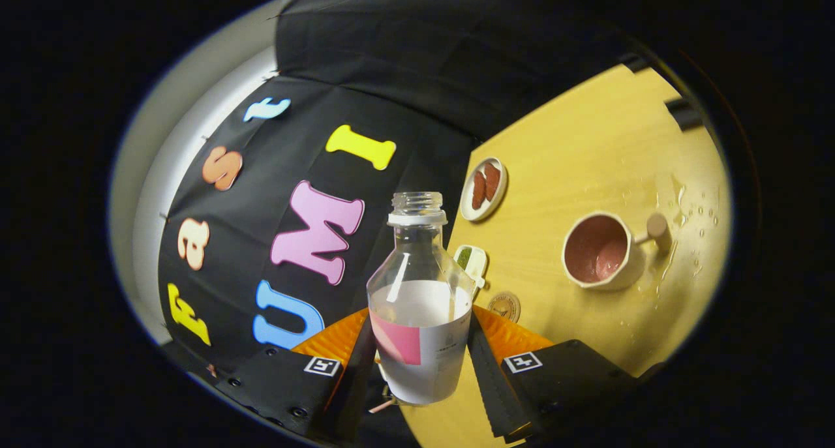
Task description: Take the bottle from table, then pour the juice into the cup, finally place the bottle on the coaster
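Claw [421,363]: clamped on the bottle, one finger pressing on each side of its lower body.
Bottle [419,304]: uncapped, between the fingers, a little clear liquid inside.
Cup [599,250]: on the wooden table [587,154], beyond the right finger, apart from the bottle.
Coaster [505,305]: round, just ahead of the right finger.
Small dishes [483,188]: farther beyond the bottle.
Table near cup: wet with droplets.

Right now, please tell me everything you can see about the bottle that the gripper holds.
The bottle is clear, plastic by its look, with a threaded open neck, a white collar ring and no cap. A white label with a pink patch wraps its lower body. A whitish liquid seems to fill roughly its lower half. It stands straight along the gripper, whose two fingers press on its sides. The view is tilted, with the cup off to one side on the table.
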`<move>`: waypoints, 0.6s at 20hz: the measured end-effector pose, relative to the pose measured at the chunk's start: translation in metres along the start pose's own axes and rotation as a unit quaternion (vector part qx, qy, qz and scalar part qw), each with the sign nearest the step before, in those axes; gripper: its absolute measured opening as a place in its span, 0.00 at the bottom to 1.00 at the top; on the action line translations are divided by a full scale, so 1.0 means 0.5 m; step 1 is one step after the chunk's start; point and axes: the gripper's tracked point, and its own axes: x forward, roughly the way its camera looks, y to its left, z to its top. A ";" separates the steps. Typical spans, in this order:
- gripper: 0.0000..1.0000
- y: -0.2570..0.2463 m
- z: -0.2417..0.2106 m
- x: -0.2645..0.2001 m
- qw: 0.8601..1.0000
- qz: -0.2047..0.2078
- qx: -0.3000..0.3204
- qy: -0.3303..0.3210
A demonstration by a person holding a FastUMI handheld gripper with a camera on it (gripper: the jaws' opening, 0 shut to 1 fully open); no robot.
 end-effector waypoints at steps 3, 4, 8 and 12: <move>0.75 0.025 0.008 -0.015 0.992 0.004 -0.125 -0.026; 0.75 0.037 0.014 -0.021 0.986 0.007 -0.164 -0.040; 0.75 0.108 0.039 -0.024 0.936 0.019 -0.335 -0.102; 0.75 0.208 0.026 0.006 0.869 0.056 -0.467 -0.154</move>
